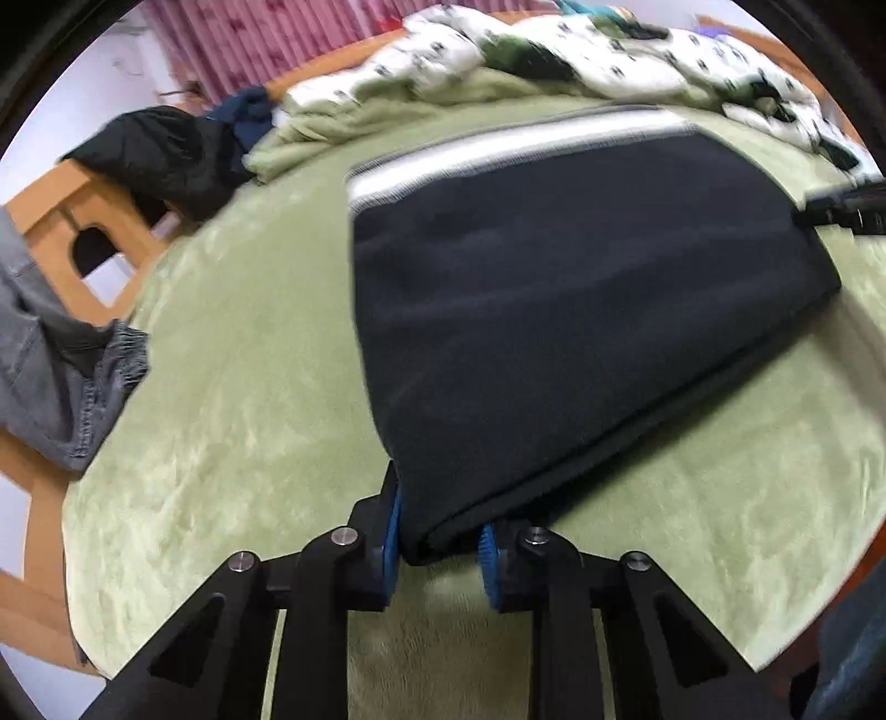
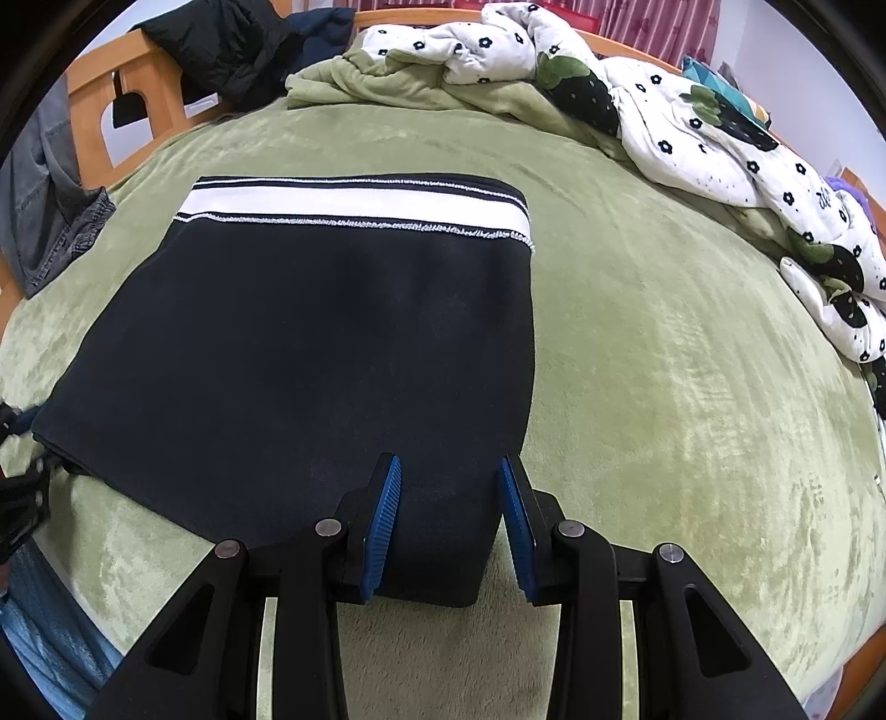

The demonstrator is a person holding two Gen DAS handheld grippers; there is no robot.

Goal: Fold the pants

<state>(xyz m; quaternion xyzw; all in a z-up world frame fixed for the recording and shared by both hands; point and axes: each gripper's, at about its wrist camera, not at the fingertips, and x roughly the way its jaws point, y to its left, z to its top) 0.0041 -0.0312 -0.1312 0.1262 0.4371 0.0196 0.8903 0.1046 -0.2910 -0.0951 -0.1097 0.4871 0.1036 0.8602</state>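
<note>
One pair of dark navy pants (image 2: 310,343) lies folded into a flat, roughly square stack on a bed covered with one green plush blanket (image 2: 692,387). The white waistband (image 2: 354,207), edged with thin dark stripes, runs along the far edge of the stack. Two sets of tongs are at work, each with two blue ribbed pads. The left tongs (image 1: 440,540) are closed on the near corner of the pants, with the fabric pinched between the pads; this view is blurred. The right tongs (image 2: 448,520) stand apart — their pads straddle the near right corner of the stack, the cloth between them but not squeezed. In the right wrist view, the left tongs show only as a dark shape at the far left edge, at the stack's other near corner. At the head of the bed, one white quilt (image 2: 720,138) printed with black flowers lies bunched up — beside it, a rumpled fold of green blanket. One black jacket (image 2: 221,44) is draped over the wooden bed frame (image 2: 99,105), and one grey garment (image 2: 50,221) hangs over the bed's left side.
</note>
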